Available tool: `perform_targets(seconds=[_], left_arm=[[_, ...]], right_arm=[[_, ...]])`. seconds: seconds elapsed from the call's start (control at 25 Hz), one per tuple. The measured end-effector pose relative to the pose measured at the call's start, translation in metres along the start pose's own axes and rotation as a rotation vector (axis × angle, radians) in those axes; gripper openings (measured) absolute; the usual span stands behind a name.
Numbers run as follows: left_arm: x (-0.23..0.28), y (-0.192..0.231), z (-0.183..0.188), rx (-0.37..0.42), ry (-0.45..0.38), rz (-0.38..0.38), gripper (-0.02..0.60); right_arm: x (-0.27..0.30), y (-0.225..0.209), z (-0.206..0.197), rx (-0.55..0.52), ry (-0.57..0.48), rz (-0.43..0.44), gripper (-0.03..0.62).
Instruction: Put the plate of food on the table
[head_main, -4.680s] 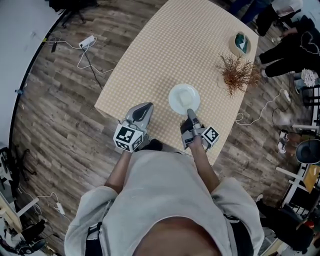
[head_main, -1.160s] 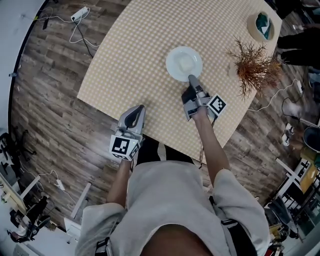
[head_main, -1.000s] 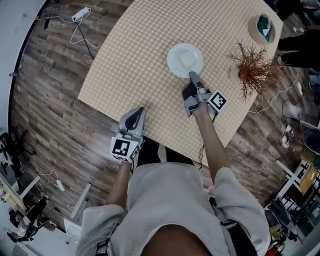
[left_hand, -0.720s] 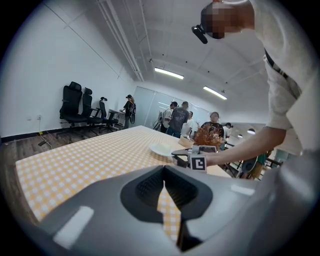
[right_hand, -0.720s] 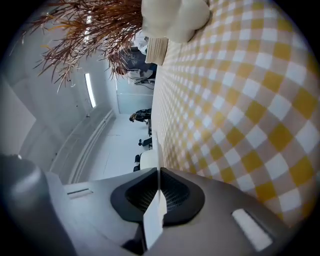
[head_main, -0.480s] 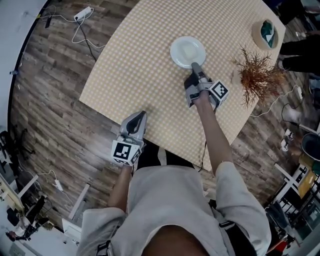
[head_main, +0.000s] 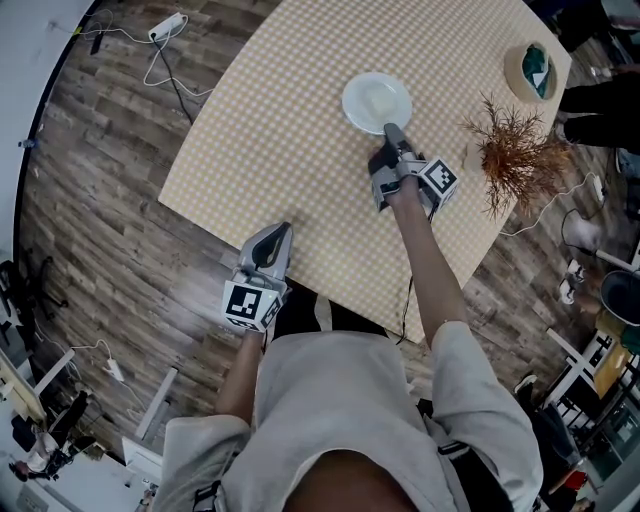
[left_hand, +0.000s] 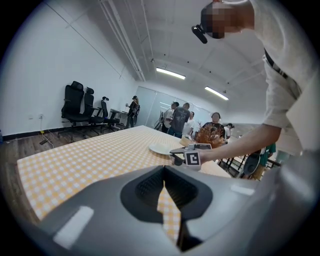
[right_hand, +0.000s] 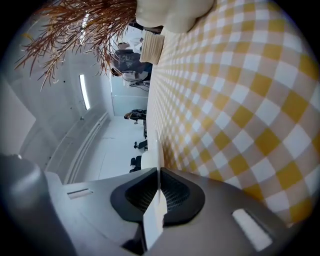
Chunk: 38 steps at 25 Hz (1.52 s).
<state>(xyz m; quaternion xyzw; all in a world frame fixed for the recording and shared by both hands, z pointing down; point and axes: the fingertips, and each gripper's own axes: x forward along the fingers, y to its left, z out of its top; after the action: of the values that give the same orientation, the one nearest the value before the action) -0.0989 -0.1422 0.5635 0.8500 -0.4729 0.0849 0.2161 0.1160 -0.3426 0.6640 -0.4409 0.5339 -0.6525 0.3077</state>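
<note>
Progress: the plate (head_main: 377, 100) is out over the middle of the checked tabletop (head_main: 280, 140). From the left gripper view it looks to lie flat on the cloth, so I judge the carrying done.
Left to do: let go of the rim and draw the gripper clear.
Right gripper (head_main: 392, 133): clamped on the plate's near rim, the thin white edge pinched between its jaws.
Left gripper (head_main: 279, 232): jaws together and empty, at the tabletop's near edge, well apart from the plate.
Plate's look: round, white and shallow, with a pale mound of food in the middle, too washed out to identify.
Neighbours: a dried plant (head_main: 515, 150) and a bowl (head_main: 531, 66) stand apart, off to the right.
</note>
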Motion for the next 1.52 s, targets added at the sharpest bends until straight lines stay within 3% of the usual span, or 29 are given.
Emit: perform_targets(seconds=[0.28, 0.76, 1.04, 1.52], left_arm=[[0.001, 0.004, 0.002, 0.0, -0.005, 0.0, 0.01], [-0.002, 0.011, 0.001, -0.003, -0.009, -0.003, 0.01], [-0.007, 0.012, 0.0, -0.012, -0.014, -0.003, 0.01], [-0.008, 0.011, 0.002, -0.013, -0.019, -0.015, 0.009]], right_arm=[[0.003, -0.005, -0.001, 0.01, -0.005, -0.08, 0.017], [0.008, -0.006, -0.004, 0.074, -0.027, -0.059, 0.022], [0.003, 0.001, -0.005, 0.089, -0.051, -0.034, 0.126], [0.008, 0.02, -0.008, 0.021, -0.053, 0.005, 0.334]])
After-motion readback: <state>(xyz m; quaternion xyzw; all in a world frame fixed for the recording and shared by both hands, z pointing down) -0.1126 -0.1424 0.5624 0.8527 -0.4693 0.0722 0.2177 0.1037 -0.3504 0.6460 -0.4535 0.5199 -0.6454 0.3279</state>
